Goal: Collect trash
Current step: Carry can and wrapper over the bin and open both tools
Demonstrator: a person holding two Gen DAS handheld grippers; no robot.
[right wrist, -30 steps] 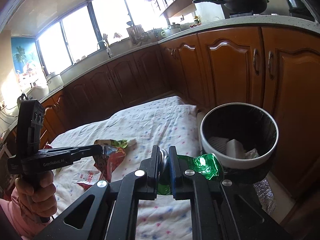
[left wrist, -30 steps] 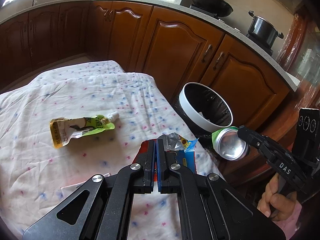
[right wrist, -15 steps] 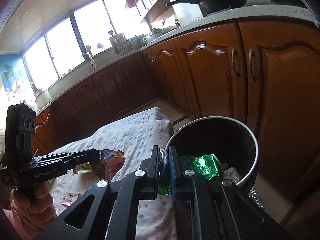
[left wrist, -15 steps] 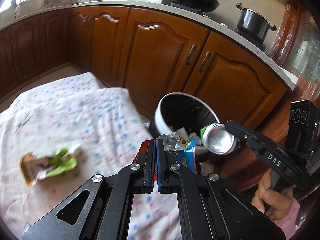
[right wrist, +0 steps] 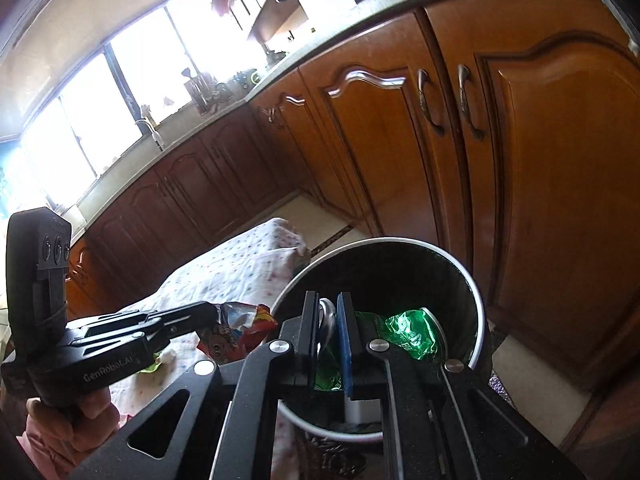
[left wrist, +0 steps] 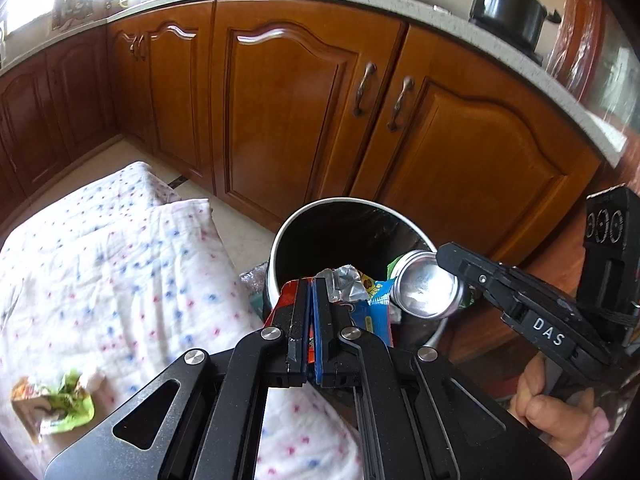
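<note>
Both hand-held grippers showing matte black frames, silver screws, blue pad inner faces; right hand-held gripper (left wrist: pixel 448 256) reading "DAS", left hand-held gripper (right wrist: pixel 216 312) "GenRobot.AI"; pink sleeves (left wrist: pixel 588 444) showing.

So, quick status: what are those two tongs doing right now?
Left tongs shut on snack wrapper. Right tongs shut on crushed green can, over the bin. Green pouch on the cloth. Nothing blocking.

Daylight is flooding in through the kitchen windows (right wrist: pixel 92 136), blowing them out to pure white and washing haze over the upper left of the right wrist view; glare is streaking the glossy cabinet doors (left wrist: pixel 288 92); fisheye distortion is bending the countertop (left wrist: pixel 400 4) into an arc, with dark vignetting closing in at every corner; motion blur is softening the spotted cloth (left wrist: pixel 100 264) and the crumpled wrapper (left wrist: pixel 56 404) at lower left.
</note>
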